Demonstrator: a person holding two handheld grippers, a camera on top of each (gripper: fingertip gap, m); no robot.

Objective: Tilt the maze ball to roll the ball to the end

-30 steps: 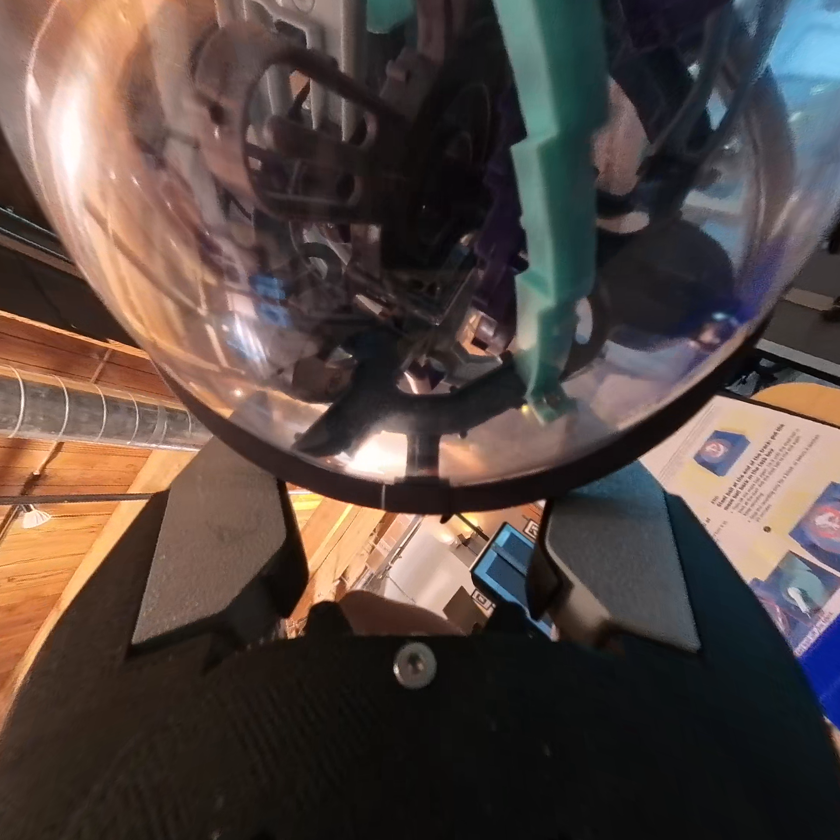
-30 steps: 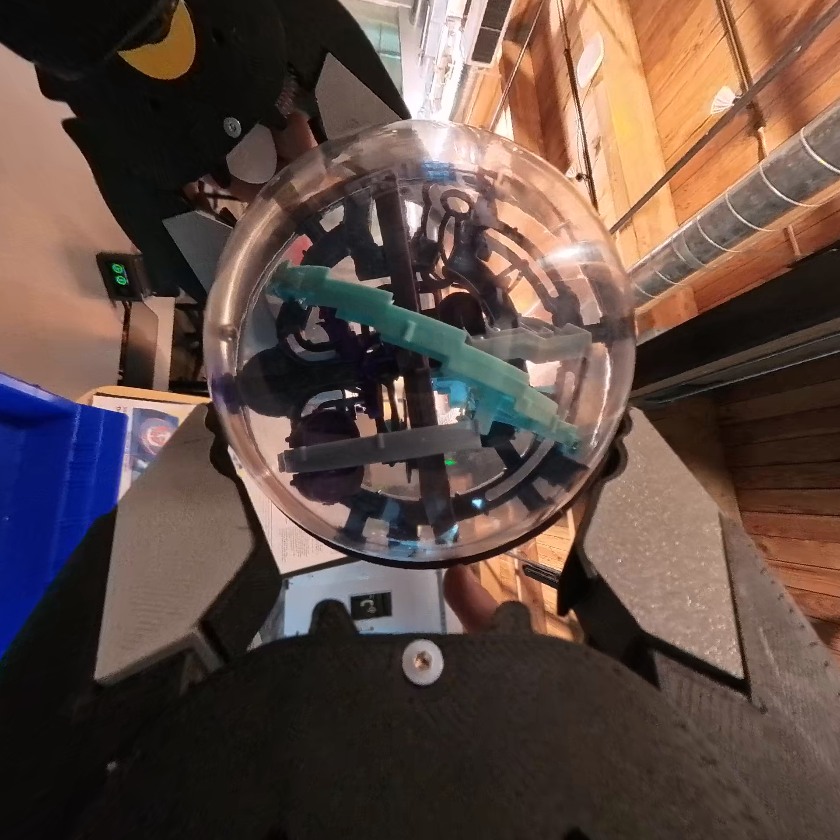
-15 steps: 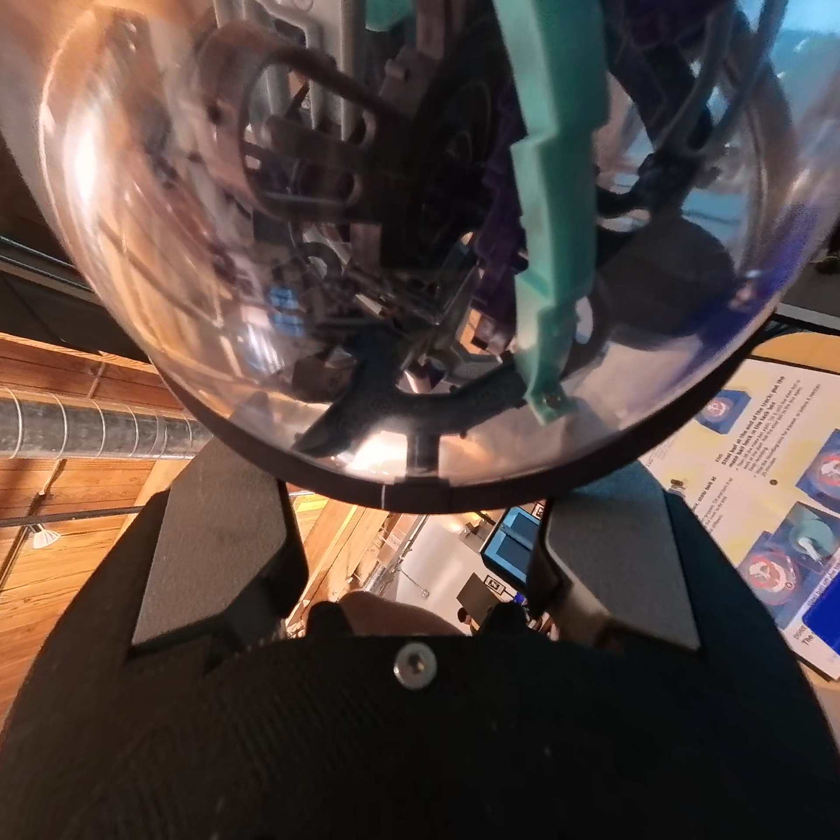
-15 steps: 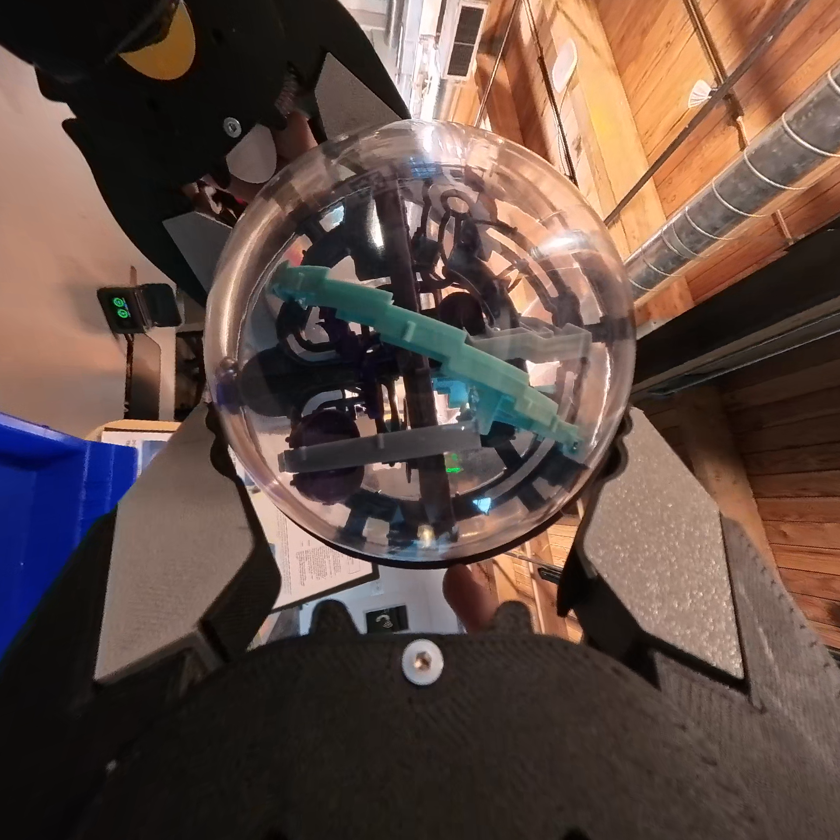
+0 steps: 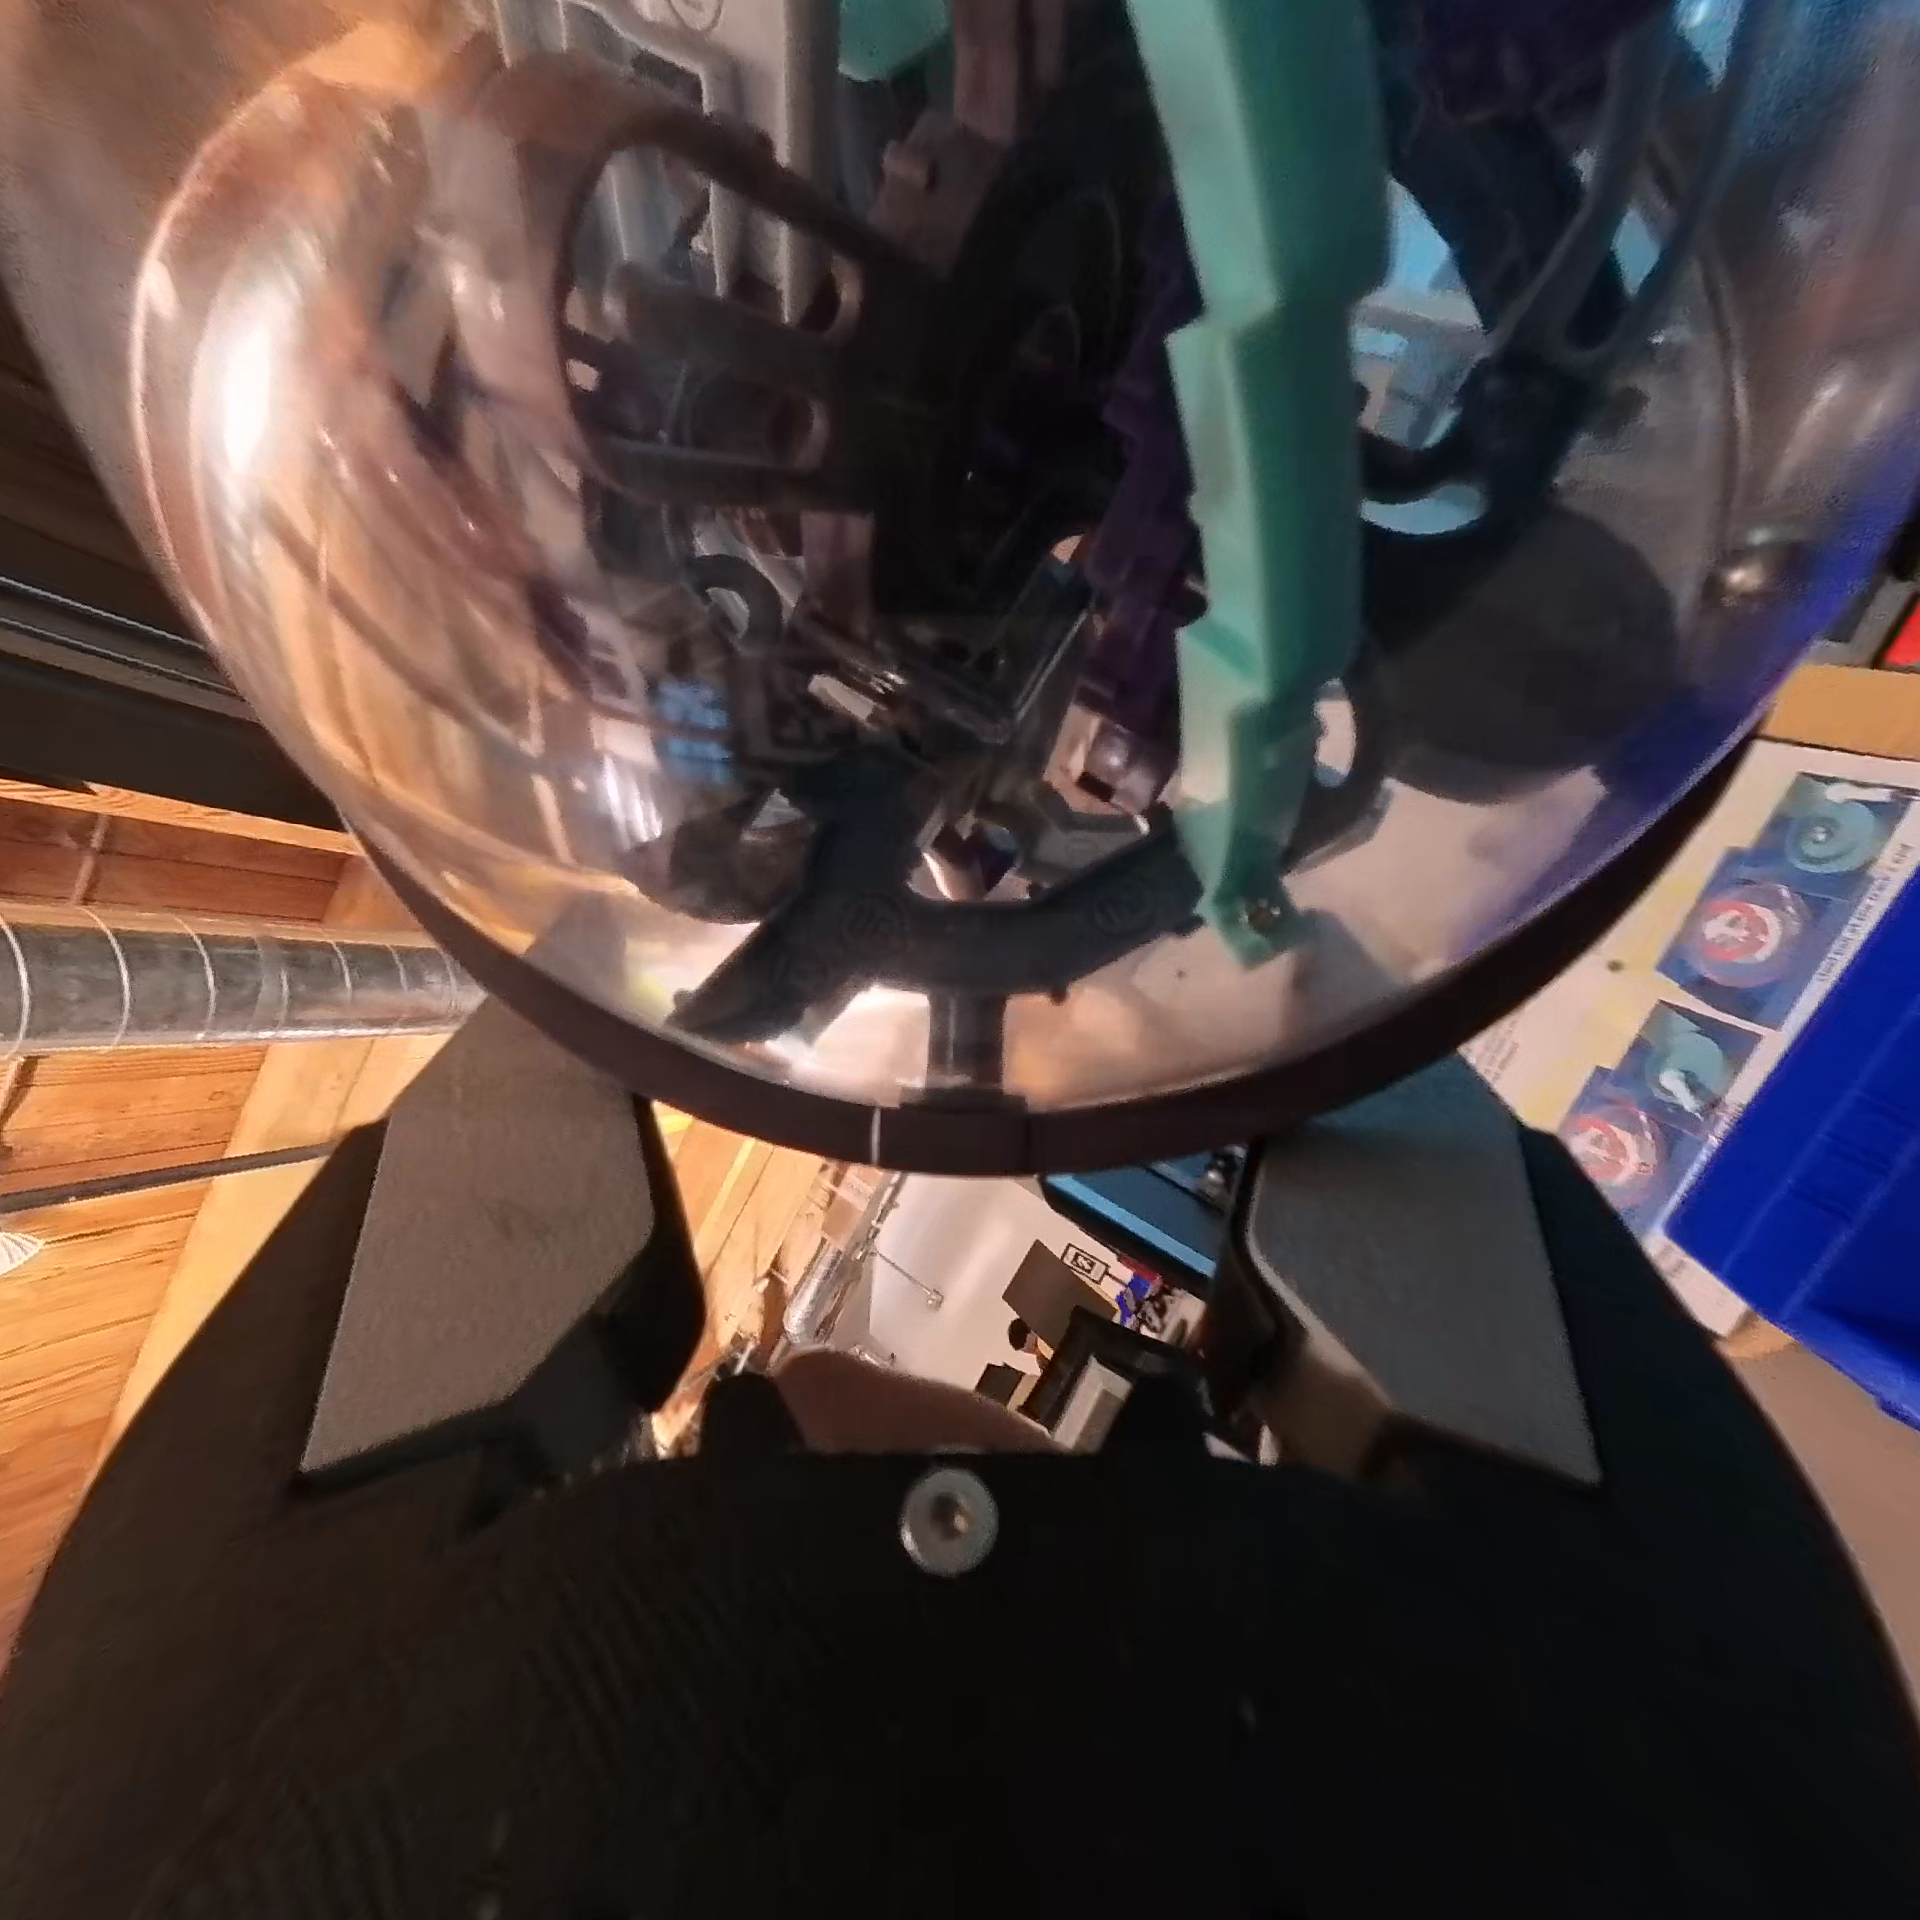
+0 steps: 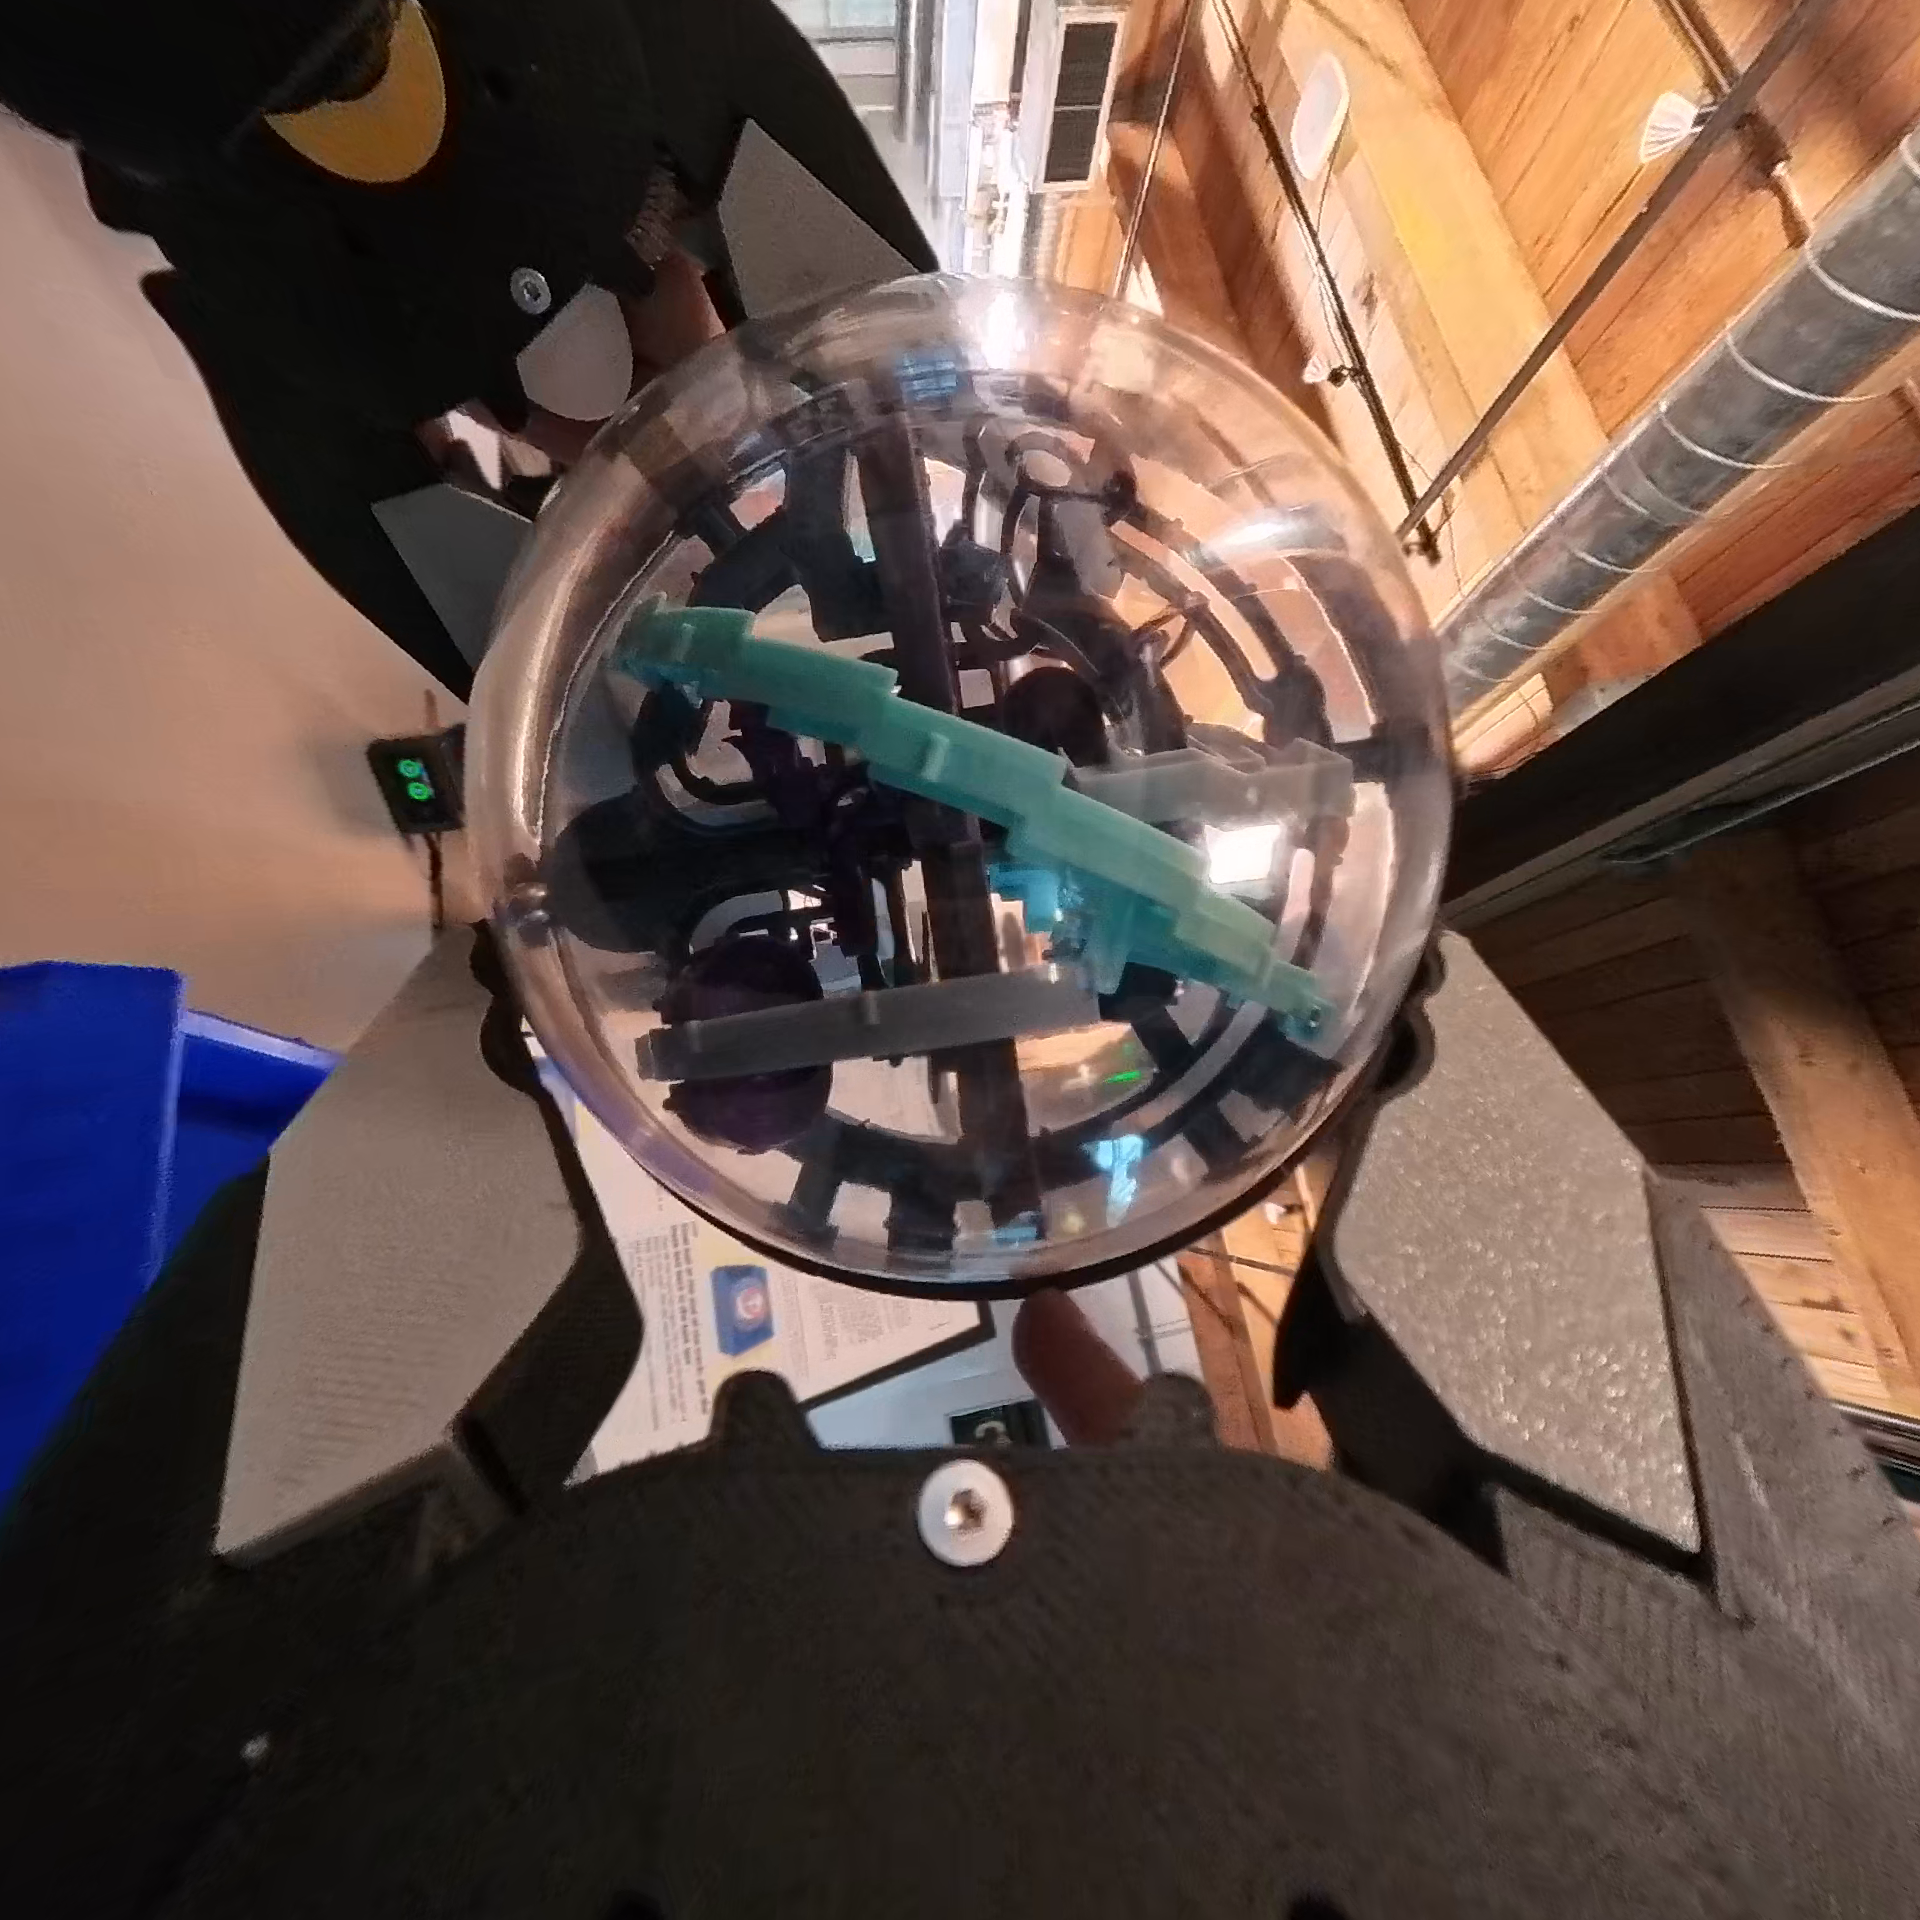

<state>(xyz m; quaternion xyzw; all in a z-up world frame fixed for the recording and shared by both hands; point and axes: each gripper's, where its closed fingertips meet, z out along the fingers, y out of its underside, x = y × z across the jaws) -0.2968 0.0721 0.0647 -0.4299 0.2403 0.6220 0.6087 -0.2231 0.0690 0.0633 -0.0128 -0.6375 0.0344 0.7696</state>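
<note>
The right gripper (image 6: 961, 956) clamps the clear plastic maze sphere with teal, grey and black tracks inside (image 6: 956, 779), one grey pad on each side of its dark equator band. The left gripper (image 5: 945, 1039) grips the same sphere (image 5: 935, 520) from the far side. Behind stand a blue plastic bin (image 6: 83, 1143) and a silver duct (image 6: 1662, 436).

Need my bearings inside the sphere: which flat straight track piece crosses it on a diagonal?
The teal stepped plastic track; the two grey plastic bars lie more level.
</note>
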